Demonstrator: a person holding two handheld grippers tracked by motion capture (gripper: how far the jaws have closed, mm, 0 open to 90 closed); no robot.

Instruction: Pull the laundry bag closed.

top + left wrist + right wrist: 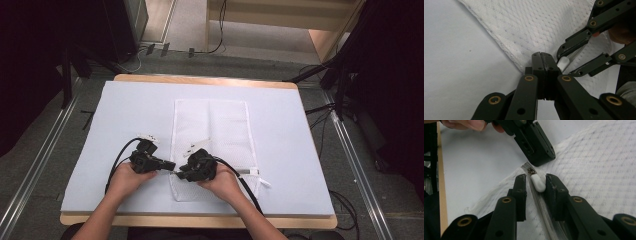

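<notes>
Nearest the person, the left gripper (543,60) is pinched tight on the mesh bag's (210,130) corner, while the right gripper (535,185), jaws parted, straddles the white zipper pull (537,182) without clamping it. I'd say the zip pull remains to be done; the bag lies flat mid-mat (125,110).

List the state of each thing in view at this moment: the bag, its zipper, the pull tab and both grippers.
White mesh laundry bag: lying flat on the blue mat.
Zipper: closed along the visible stretch.
White pull tab: between the right gripper's jaws, not yet clamped.
Left gripper: shut on the bag's edge by the zipper end.
Right gripper: open around the tab.
</notes>
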